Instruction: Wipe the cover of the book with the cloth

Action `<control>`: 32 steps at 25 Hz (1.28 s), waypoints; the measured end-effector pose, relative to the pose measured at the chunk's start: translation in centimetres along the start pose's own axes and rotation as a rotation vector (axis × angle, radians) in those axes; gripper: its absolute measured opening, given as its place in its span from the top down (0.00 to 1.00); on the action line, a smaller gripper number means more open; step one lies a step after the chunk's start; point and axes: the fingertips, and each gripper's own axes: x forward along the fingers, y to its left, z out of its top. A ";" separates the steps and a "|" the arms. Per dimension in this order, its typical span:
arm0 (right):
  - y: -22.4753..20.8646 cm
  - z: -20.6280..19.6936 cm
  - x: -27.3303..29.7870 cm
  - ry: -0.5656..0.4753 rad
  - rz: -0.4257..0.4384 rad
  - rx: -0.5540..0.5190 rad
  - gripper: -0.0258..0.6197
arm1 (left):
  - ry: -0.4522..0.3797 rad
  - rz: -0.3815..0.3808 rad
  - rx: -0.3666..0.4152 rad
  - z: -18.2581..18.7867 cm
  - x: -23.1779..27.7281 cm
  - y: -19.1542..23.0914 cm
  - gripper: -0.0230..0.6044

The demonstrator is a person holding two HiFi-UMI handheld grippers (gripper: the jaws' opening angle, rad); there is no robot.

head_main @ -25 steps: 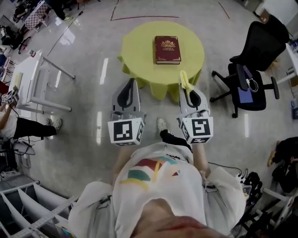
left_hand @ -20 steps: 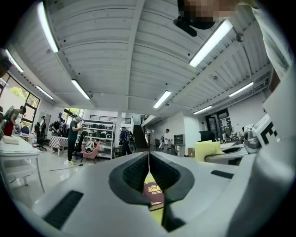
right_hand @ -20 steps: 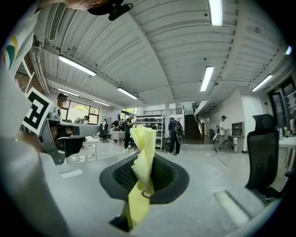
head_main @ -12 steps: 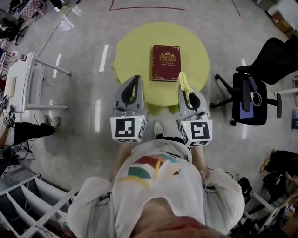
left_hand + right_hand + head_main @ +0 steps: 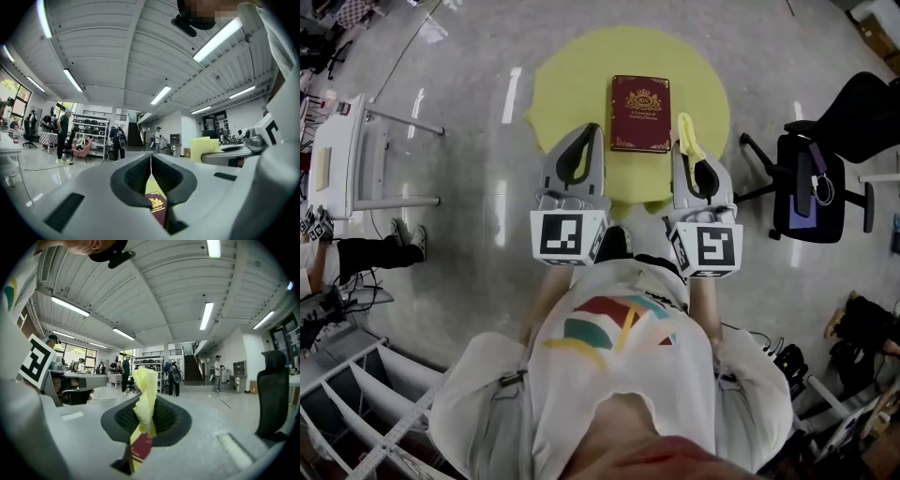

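Compared with a second ago, the counter (image 5: 567,89) has come much closer to us. Then, both tongs hung short of its near edge; now they reach over that edge. The book (image 5: 640,113) has not shifted on the counter. It lies flat, cover up, about at the counter's middle.

The left tongs (image 5: 592,131) sit just left of the book, level with its near end. Their jaws are pressed together, with only a thin seam between them and nothing in their hold. The right tongs (image 5: 685,152) sit just right of the book and are clamped on the cloth (image 5: 686,129). The cloth sticks out past the tips in a twisted yellow strip. It runs alongside the book's right edge without touching it.

We count one book, one cloth, one counter and two tongs. One chair (image 5: 811,178) stands well to the right of the book, off the counter. In both gripper views, the book shows as a dark red sliver low between the jaws.
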 end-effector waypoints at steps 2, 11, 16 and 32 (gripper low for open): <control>-0.1 0.7 0.0 -0.009 -0.025 -0.019 0.91 | -0.021 -0.023 -0.021 0.5 0.6 -0.2 0.93; -1.0 1.7 2.0 0.002 -0.131 -0.020 0.91 | -0.070 -0.107 -0.043 3.3 3.1 1.1 0.93; -1.4 0.6 2.2 0.020 -0.128 -0.013 0.91 | -0.016 -0.090 -0.036 0.8 4.2 1.8 0.93; -6.8 1.0 2.3 0.007 -0.056 0.007 0.91 | -0.027 -0.013 -0.020 1.7 7.9 -1.6 0.93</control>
